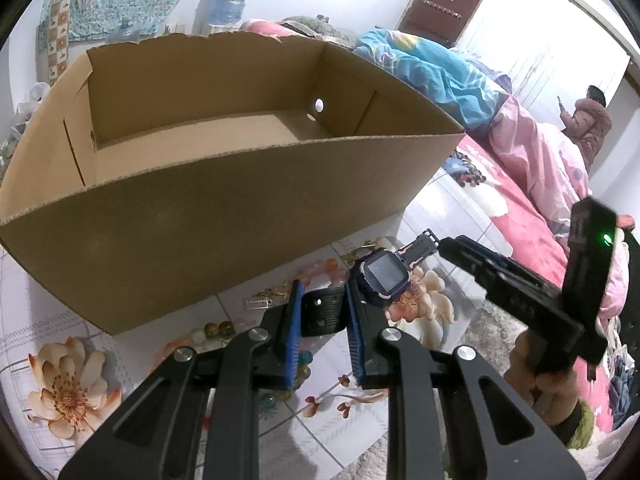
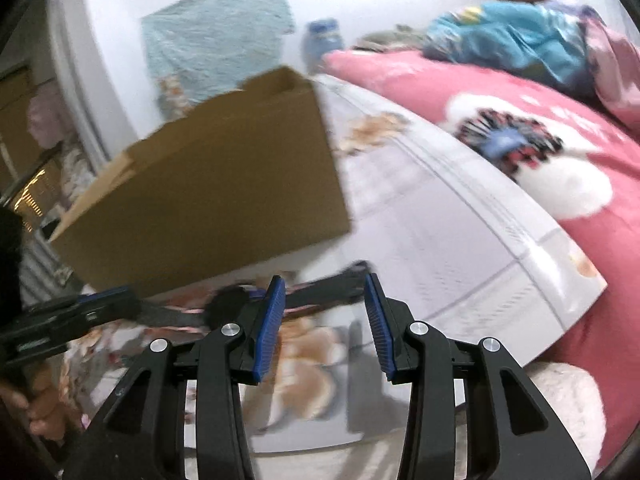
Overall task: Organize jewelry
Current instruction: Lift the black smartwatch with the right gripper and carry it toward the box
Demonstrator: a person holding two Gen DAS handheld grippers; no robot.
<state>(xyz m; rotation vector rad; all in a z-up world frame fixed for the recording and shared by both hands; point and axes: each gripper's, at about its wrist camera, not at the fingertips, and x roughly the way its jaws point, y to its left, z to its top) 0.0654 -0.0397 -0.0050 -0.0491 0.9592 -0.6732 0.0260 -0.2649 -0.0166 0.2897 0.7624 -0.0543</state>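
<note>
A dark blue smartwatch point(image 1: 380, 276) hangs just above the floral cloth in front of an open cardboard box point(image 1: 240, 208). My left gripper point(image 1: 323, 304) is shut on one black strap of the watch, its blue pads pressing the strap's edges. The other strap point(image 1: 424, 240) points toward my right gripper point(image 1: 448, 242), whose tip sits right at the strap's end. In the blurred right wrist view my right gripper point(image 2: 325, 280) stands open; the watch strap point(image 2: 320, 292) runs across just beyond its fingertips. The left gripper point(image 2: 128, 302) holds the watch from the left.
Loose jewelry lies on the floral cloth point(image 1: 72, 384) by the box: a pink bead bracelet point(image 1: 320, 270), a gold piece point(image 1: 260, 302), green and amber beads point(image 1: 216, 328). The box looks empty inside. A bed with pink quilt point(image 1: 532, 152) is at right; a person point(image 1: 588, 124) sits beyond.
</note>
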